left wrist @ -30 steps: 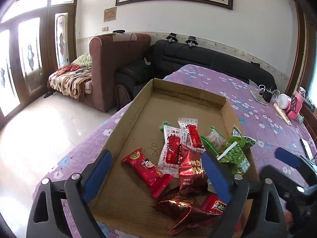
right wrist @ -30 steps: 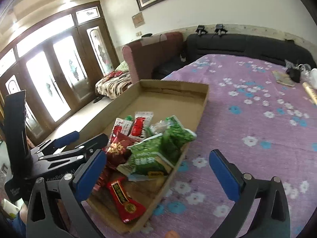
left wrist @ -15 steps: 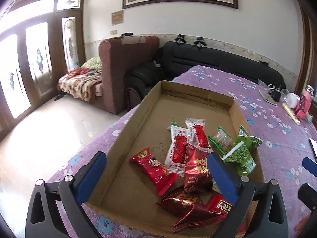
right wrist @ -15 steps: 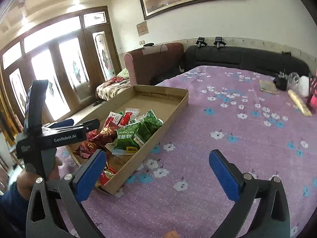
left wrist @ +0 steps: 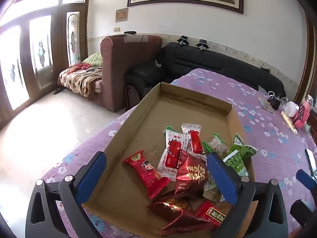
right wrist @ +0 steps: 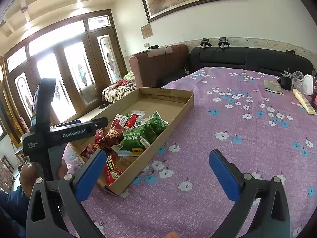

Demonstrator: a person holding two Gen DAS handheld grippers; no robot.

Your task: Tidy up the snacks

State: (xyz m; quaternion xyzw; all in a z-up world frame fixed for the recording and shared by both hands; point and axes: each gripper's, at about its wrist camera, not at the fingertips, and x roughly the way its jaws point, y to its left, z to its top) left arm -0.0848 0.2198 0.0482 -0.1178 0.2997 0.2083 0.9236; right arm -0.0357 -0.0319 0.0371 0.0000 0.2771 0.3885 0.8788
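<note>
Right claw point(right wrist: 156, 170) now beside snacks point(right wrist: 126, 136)

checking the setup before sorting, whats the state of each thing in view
cardboard tray: open-topped, far half bare, snacks heaped at near end
red snack packets: sealed, lying loose in tray
green pea packets: sealed, piled by the tray's wall
left gripper: fingers open, nothing between the pads
right gripper: fingers open, empty, over the tablecloth
floral tablecloth: spread flat

Bright daylight through glass doors point(right wrist: 59, 75), glare on floor point(left wrist: 39, 123); fisheye bending, dark corners.
</note>
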